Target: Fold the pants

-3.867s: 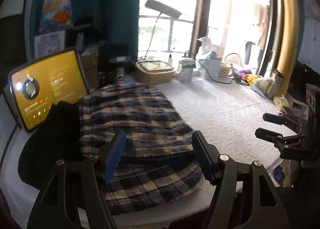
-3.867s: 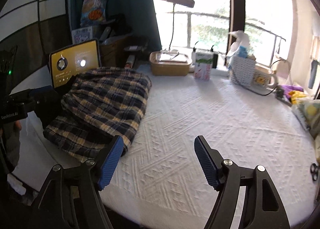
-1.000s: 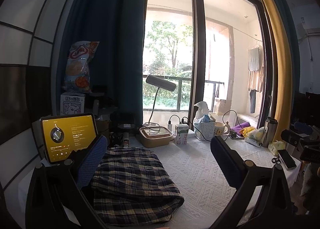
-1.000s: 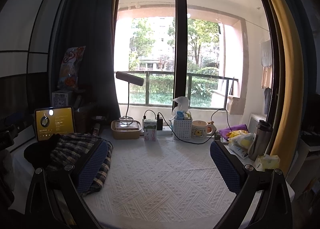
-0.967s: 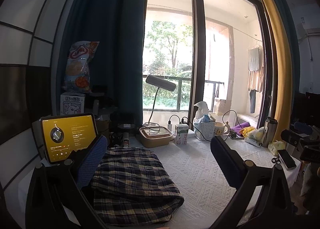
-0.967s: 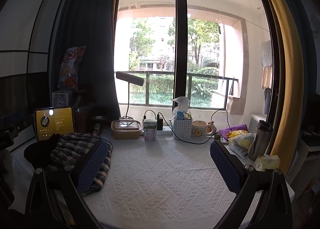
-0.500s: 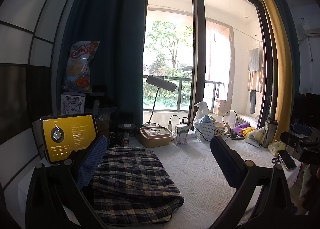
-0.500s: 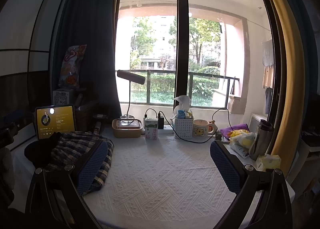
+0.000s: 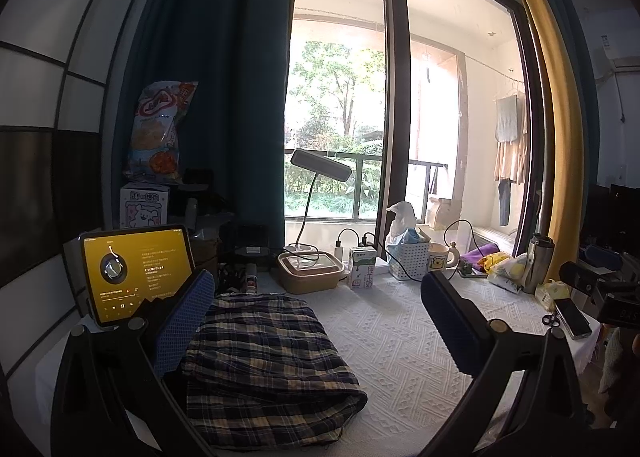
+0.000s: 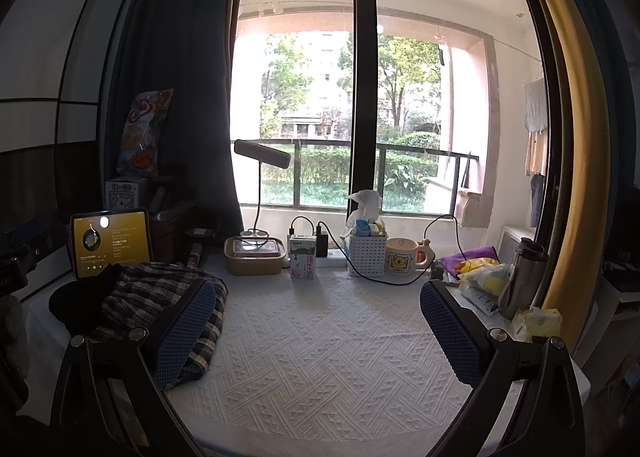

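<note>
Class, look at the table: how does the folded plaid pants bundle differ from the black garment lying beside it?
The plaid pants show a blue, navy and cream check; the black garment is plain dark. The pants form a thick, layered rectangular bundle; the black garment looks like a low rounded heap. The pants lie nearer the table's middle, the black garment nearer the tablet. Both rest on the white tablecloth, touching each other, gripped by neither gripper.

Table count:
- plaid pants [image 9: 264, 361]: 1, folded stack
- tablet [image 9: 134, 273]: 1
- desk lamp [image 9: 320, 169]: 1
- lidded food box [image 9: 310, 271]: 1
- milk carton [image 9: 362, 267]: 1
- white basket [image 9: 408, 259]: 1
- bear mug [image 9: 440, 257]: 1
- steel flask [image 9: 538, 261]: 1
- phone [image 9: 573, 317]: 1
- snack bag [image 9: 158, 133]: 1
- grippers, jaws spread: 2, left gripper [image 9: 316, 321], right gripper [image 10: 316, 331]
</note>
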